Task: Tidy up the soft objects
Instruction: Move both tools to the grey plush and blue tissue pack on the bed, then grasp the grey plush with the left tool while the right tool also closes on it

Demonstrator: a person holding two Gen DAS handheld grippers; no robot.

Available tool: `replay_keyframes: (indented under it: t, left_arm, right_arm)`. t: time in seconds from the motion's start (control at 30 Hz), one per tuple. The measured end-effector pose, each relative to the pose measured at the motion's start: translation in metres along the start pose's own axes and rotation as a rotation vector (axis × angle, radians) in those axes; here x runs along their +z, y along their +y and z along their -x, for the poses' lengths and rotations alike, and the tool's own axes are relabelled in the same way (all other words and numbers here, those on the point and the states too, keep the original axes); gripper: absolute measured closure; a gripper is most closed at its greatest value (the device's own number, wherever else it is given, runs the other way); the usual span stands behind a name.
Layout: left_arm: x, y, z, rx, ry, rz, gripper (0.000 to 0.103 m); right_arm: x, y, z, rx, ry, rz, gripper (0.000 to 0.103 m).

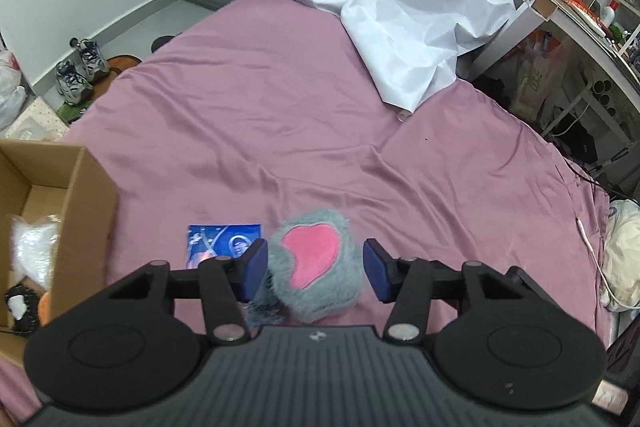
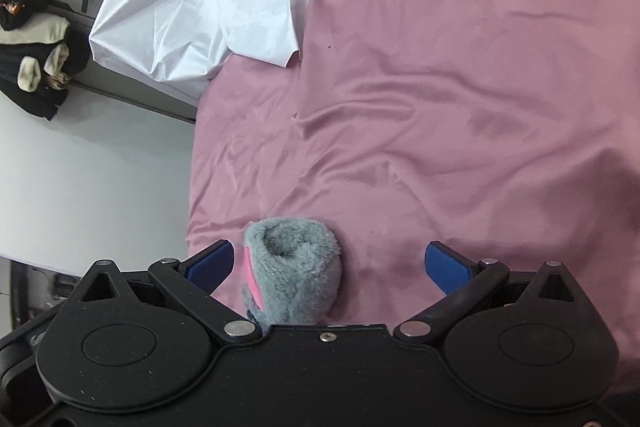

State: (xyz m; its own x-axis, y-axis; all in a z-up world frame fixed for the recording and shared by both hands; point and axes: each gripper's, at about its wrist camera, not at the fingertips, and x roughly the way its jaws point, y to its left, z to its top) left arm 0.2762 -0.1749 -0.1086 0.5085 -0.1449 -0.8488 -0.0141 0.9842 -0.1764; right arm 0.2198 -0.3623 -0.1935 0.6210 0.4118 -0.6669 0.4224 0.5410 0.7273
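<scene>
In the left wrist view a grey furry plush (image 1: pixel 316 267) with a pink patch lies on the mauve bedsheet (image 1: pixel 280 107). My left gripper (image 1: pixel 316 255) straddles it: the left pad (image 1: pixel 254 263) touches the fur, and a narrow gap shows at the right pad (image 1: pixel 376 267). In the right wrist view a grey furry plush (image 2: pixel 292 267) with a pink stripe lies between the fingers of my right gripper (image 2: pixel 330 259), close to the left pad (image 2: pixel 212 267) and far from the right pad (image 2: pixel 448 267). That gripper is wide open. Whether both views show the same plush I cannot tell.
An open cardboard box (image 1: pixel 80 195) at the left holds a white plastic bundle and a dark item. A blue photo card (image 1: pixel 216 239) lies beside the plush. A crumpled white sheet (image 1: pixel 400 7) covers the bed's far end. Shoes (image 1: pixel 80 67) sit on the floor; a cluttered desk (image 1: pixel 560 7) stands right.
</scene>
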Motion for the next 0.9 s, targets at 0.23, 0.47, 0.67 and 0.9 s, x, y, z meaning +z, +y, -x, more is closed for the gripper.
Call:
replay_keyframes:
  t: [0.23,0.47,0.67,0.9]
  left_arm:
    - [0.005,-0.009,-0.027,-0.009,0.033,0.009,0.055]
    - [0.004,-0.012,-0.052,0.001,0.067,0.019,0.057]
    - [0.001,-0.004,-0.064,0.048,0.07,0.022,0.059]
    - [0.003,0.023,-0.067,0.062,0.093,0.096,0.077]
  right_arm:
    - [0.006,-0.015,-0.013,0.041,0.021,-0.107,0.015]
    - [0.008,-0.021,-0.026,0.004,0.053,-0.144,0.021]
    - [0.009,-0.018,-0.033,0.017,0.07,-0.126,0.02]
    - [0.006,-0.002,-0.04,0.013,0.072,-0.062,0.02]
